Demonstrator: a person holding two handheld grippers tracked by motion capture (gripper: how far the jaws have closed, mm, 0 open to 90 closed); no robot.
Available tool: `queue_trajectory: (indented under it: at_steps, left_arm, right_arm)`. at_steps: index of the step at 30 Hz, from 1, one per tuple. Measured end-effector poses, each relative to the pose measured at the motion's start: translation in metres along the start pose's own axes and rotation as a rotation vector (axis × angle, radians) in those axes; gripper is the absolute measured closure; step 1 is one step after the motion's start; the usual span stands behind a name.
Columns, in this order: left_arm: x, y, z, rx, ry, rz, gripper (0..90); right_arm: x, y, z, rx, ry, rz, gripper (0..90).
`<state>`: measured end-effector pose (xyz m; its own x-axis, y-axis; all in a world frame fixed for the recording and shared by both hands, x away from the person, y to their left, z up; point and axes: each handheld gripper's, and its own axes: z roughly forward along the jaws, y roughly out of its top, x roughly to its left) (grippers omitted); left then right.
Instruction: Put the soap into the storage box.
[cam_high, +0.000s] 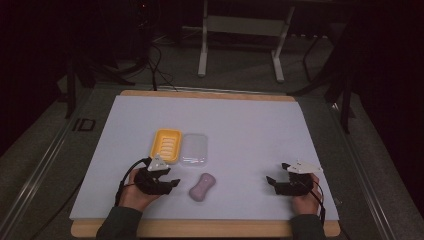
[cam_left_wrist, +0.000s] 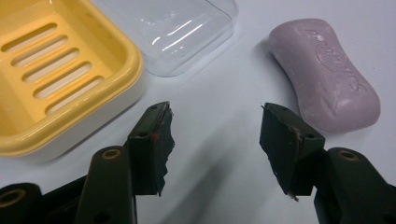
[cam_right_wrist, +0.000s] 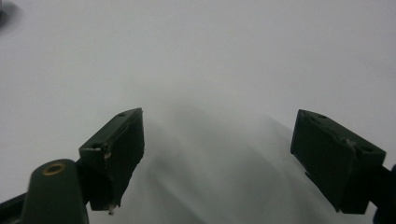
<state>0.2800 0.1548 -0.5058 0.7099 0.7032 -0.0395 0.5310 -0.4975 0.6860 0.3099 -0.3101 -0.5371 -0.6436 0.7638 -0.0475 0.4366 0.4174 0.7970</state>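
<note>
- So, nearest the person: the left gripper (cam_high: 170, 183) and right gripper (cam_high: 272, 183) both sit low over the white table (cam_high: 250, 125), jaws spread wide, nothing held in either.
- Left hand (cam_high: 134, 192) angles its gripper toward the middle; the right hand (cam_high: 304, 197) points its gripper left, over bare table well away from everything.
- Just beside the left gripper lies the pink soap bar (cam_left_wrist: 327, 74), flat on the table, off to the side of the jaws rather than between them.
- Farther back, the yellow soap dish (cam_left_wrist: 56, 74) and the clear lid (cam_left_wrist: 173, 32) sit side by side; touching, I think, but it's dim.
- What could go wrong: soap is probably slick and rounded, so a pinch on its fat ends might squirt it out. A careless swing could also knock the light lid.
</note>
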Motion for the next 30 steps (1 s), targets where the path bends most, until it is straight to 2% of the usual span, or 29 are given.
queue_trajectory:
  at_steps: [11, 30]
  left_arm:
    - [-0.006, 0.008, 0.001, 0.008, -0.007, 0.008, 44.1]
    - [-0.019, 0.027, 0.005, 0.036, -0.024, 0.047, 42.6]
  right_arm:
    - [0.0, 0.0, -0.001, -0.013, 0.0, 0.001, 17.1]
    - [-0.001, -0.001, -0.001, -0.018, -0.001, 0.007, 17.1]
